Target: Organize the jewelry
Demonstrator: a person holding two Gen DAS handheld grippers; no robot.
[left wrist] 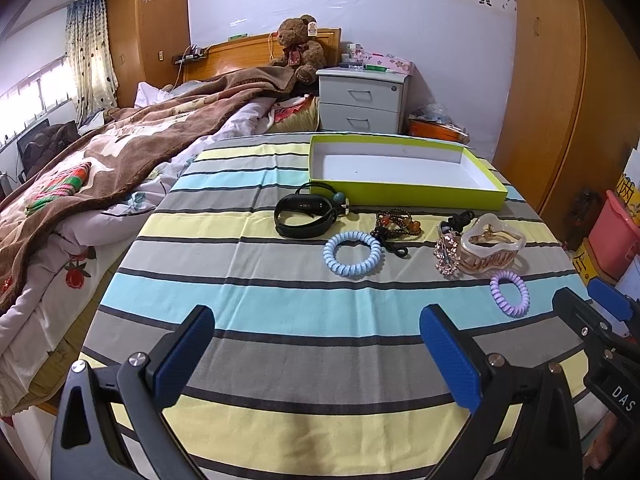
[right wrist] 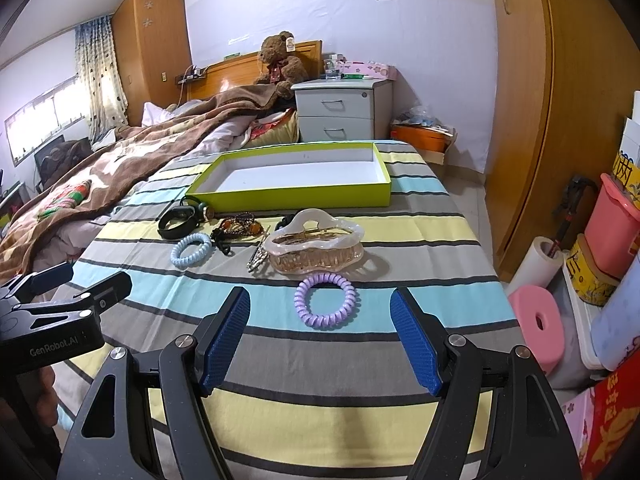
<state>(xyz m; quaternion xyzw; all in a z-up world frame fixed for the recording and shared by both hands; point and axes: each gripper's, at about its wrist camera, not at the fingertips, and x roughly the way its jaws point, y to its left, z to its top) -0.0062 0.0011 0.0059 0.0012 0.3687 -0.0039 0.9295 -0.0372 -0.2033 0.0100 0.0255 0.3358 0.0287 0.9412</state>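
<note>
An empty lime-green box (left wrist: pixel 404 196) (right wrist: pixel 296 196) with a white inside lies at the far side of the striped table. In front of it lie a black wristband (left wrist: pixel 304 216) (right wrist: pixel 178 222), a beaded bracelet (left wrist: pixel 398 222) (right wrist: pixel 238 226), a blue coil hair tie (left wrist: pixel 352 253) (right wrist: pixel 191 250), a rhinestone clip (left wrist: pixel 446 254) (right wrist: pixel 258 258), a clear pink claw clip (left wrist: pixel 492 246) (right wrist: pixel 316 246) and a purple coil hair tie (left wrist: pixel 510 293) (right wrist: pixel 325 300). My left gripper (left wrist: pixel 316 356) is open and empty over the near table. My right gripper (right wrist: pixel 320 338) is open, just short of the purple tie.
The striped cloth (left wrist: pixel 280 300) covers the table. A bed with a brown blanket (left wrist: pixel 120 148) lies left. A white nightstand (left wrist: pixel 362 100) stands behind. Wooden wardrobe (right wrist: pixel 560 100), pink stool (right wrist: pixel 540 322) and bins (right wrist: pixel 616 220) crowd the right.
</note>
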